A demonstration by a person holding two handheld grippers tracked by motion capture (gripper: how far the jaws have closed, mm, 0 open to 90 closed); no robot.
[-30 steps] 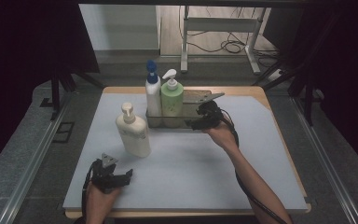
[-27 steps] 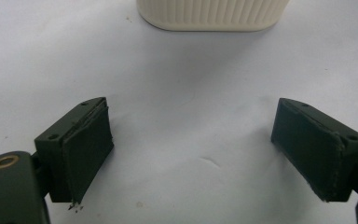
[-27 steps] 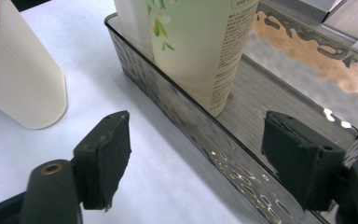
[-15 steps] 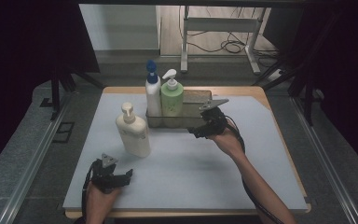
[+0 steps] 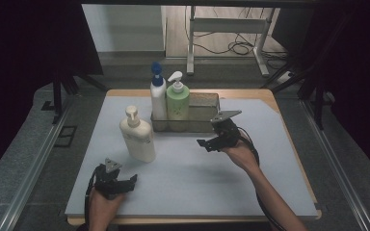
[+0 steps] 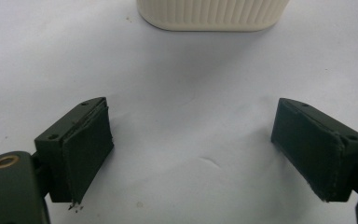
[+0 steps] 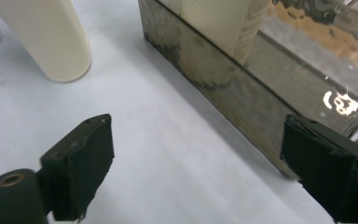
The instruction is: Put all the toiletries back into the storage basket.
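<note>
my right gripper [image 5: 211, 138] hangs just off the near wall of the tray [image 5: 204, 124], jaws spread wide with nothing between them; they have just been opening. the green bottle [image 5: 178, 103] and the blue-capped bottle [image 5: 158, 98] stand upright in the tray's left end, packed side by side, which leaves the right end free, i judge for the cream bottle [image 5: 137, 136]. that one stands on the mat at about nine o'clock from my right gripper, well apart. my right wrist is raised, forearm angled in from five o'clock. my left gripper [image 5: 117, 179] rests low at the cream bottle's six o'clock, jaws wide and empty.
</note>
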